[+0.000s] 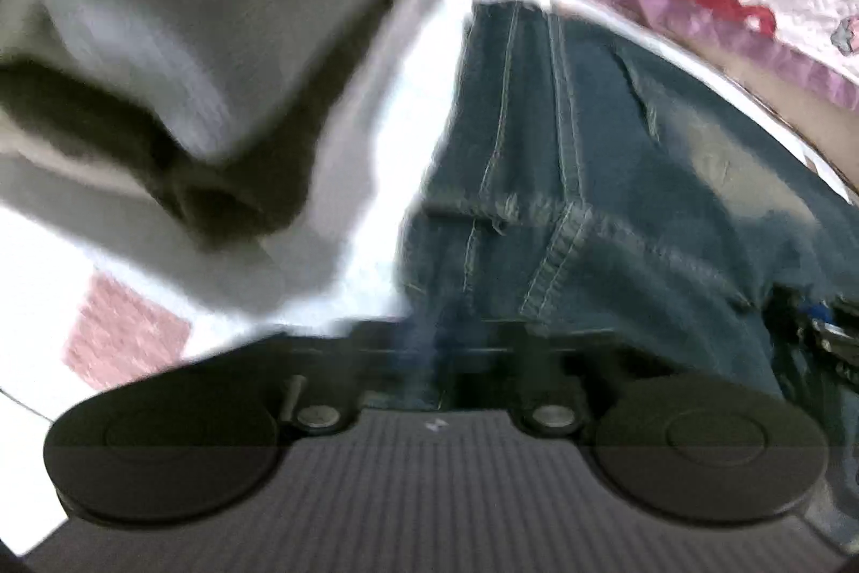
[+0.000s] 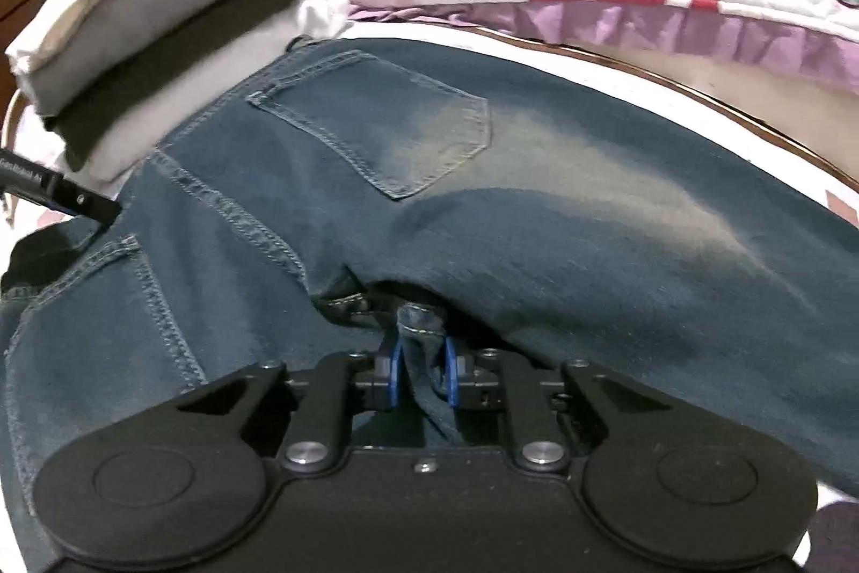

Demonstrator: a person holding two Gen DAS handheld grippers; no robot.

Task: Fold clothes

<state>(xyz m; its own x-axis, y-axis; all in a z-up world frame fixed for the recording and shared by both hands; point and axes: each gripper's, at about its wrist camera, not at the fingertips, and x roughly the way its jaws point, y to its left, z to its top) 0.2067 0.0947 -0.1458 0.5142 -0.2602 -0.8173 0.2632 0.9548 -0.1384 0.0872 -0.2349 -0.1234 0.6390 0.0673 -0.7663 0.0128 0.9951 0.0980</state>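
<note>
The jeans (image 2: 537,197) lie back-pockets-up on the white table (image 2: 419,33), long axis running left to right, waistband toward the folded stack (image 2: 134,36) at left. My right gripper (image 2: 421,371) pinches a denim fold at the crotch seam — my left gripper (image 1: 429,358) is closed at the waistband.

Dark blue jeans (image 2: 537,197) lie back-side up, both rear pockets showing, with faded patches across the seat and thigh. A stack of folded clothes (image 2: 161,25), pale grey over black over white, sits just beside the waistband.
</note>
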